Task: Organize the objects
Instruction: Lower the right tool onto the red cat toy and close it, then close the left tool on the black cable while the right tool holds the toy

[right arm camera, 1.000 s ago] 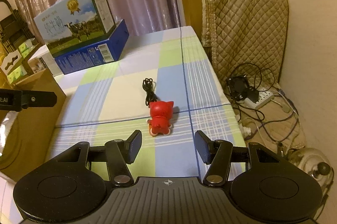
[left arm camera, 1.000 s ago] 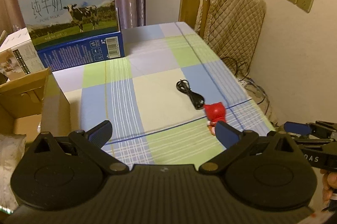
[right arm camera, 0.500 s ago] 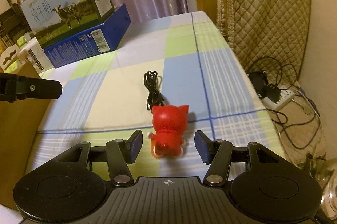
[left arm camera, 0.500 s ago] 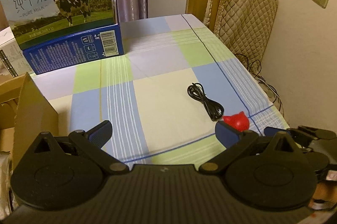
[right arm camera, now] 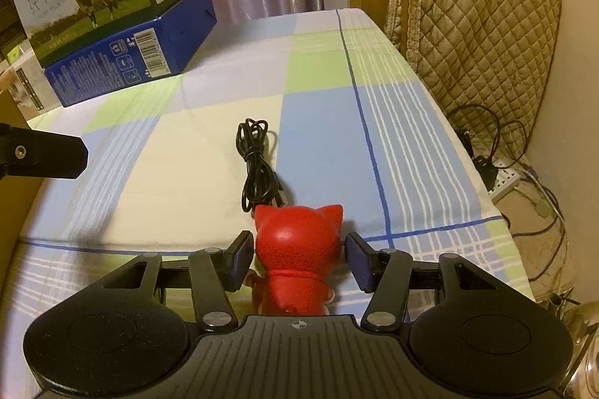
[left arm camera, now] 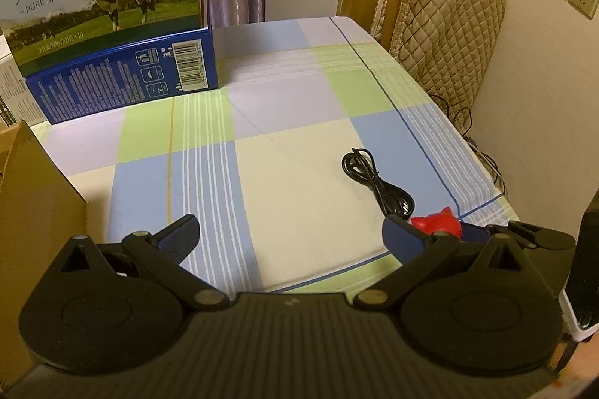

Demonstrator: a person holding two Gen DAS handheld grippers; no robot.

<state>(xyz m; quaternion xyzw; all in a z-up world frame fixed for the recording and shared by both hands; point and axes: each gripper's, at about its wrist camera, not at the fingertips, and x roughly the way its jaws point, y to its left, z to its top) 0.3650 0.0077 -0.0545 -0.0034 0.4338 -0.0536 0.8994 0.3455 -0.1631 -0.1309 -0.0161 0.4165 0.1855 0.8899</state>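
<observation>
A red cat figurine (right arm camera: 298, 249) stands on the checked tablecloth (right arm camera: 209, 155), its back to me. My right gripper (right arm camera: 298, 258) is open with the figurine between its jaws; small gaps show on both sides. A coiled black cable (right arm camera: 258, 163) lies just beyond the figurine. In the left wrist view the figurine's ears (left arm camera: 436, 223) peek out behind the right finger, with the cable (left arm camera: 376, 183) beyond. My left gripper (left arm camera: 290, 234) is open and empty above the tablecloth (left arm camera: 284, 181).
A blue milk carton box (left arm camera: 108, 24) stands at the back left, also in the right wrist view (right arm camera: 108, 17). A brown cardboard box (left arm camera: 33, 211) sits at the left edge. A quilt-covered chair (right arm camera: 475, 20) and floor cables (right arm camera: 501, 166) are to the right.
My right gripper has moved forward until the red figurine sits between its open jaws. My left gripper has moved forward toward the milk box, still open.
</observation>
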